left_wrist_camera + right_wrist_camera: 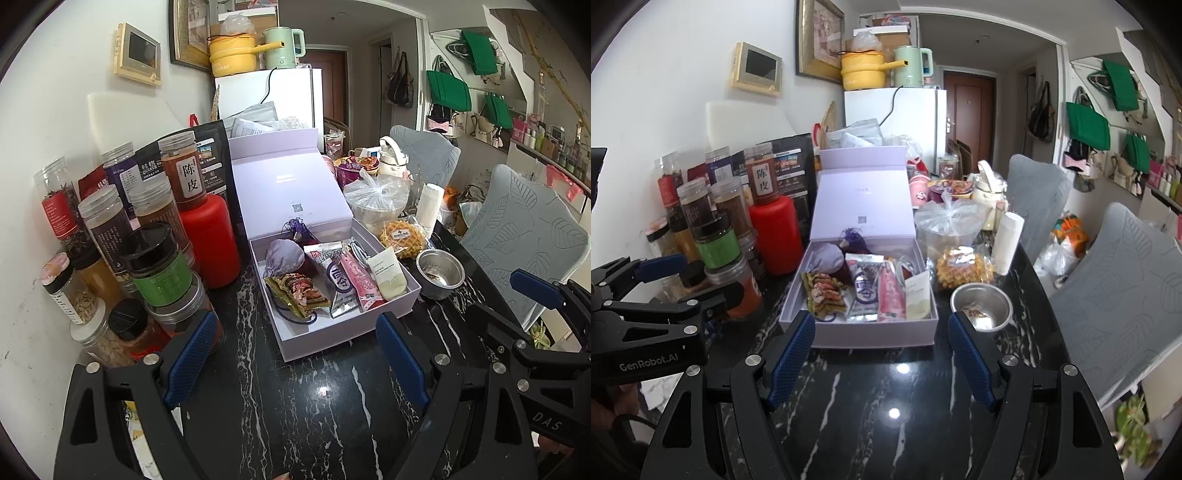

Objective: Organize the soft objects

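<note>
Straight ahead of the right gripper (881,354), whose jaws stood wide open and empty, the lavender box (871,336) sat on the worktop, its soft packets lying lengthwise away; the left gripper (295,354), equally open, faced it obliquely.

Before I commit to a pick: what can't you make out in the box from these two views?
- Box floor near its front wall: hidden by that wall, right wrist view.
- Purple pouch: partly covered by snack packets, left wrist view.
- White cable: mostly behind the cream tube.
- Packet print: too small to read.
</note>
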{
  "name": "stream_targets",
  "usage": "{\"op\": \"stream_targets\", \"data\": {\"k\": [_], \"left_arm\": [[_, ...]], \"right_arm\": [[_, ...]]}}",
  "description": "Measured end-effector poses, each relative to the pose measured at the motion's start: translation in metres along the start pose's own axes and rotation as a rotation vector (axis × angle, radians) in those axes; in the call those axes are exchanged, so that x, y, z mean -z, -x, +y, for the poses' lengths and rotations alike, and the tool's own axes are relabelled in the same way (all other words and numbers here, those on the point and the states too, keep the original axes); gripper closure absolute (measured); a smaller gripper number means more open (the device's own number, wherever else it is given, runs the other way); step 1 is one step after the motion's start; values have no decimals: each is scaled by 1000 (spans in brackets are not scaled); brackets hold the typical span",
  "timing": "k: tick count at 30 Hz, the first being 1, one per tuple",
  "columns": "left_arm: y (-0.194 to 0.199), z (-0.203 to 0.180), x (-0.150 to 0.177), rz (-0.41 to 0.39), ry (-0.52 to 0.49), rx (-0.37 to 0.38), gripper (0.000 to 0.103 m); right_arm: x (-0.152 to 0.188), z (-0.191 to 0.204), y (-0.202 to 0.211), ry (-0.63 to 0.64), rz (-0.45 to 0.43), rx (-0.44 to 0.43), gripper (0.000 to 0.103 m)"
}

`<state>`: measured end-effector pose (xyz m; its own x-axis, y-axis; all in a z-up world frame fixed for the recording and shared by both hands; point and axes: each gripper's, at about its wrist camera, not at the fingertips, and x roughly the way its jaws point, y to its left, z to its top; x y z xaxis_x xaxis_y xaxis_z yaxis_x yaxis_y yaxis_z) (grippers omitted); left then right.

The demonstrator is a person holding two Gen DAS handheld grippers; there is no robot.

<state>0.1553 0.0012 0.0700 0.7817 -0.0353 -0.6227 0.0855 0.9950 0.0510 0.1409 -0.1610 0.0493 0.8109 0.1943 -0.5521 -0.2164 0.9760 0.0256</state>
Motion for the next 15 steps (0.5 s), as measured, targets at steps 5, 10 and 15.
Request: {"op": "stream_targets", "data": {"k": [5, 10, 15], "left_arm": [[-1, 1, 0, 4, 3, 1, 14], [0, 2, 0, 1, 8, 2, 14], [0, 3, 1, 4, 4, -4, 14]], "right_arm": [[0, 0, -1, 4, 5, -2, 28], [0, 2, -1, 11, 6, -2, 28], [0, 2, -1, 12, 6, -1, 28]]}}
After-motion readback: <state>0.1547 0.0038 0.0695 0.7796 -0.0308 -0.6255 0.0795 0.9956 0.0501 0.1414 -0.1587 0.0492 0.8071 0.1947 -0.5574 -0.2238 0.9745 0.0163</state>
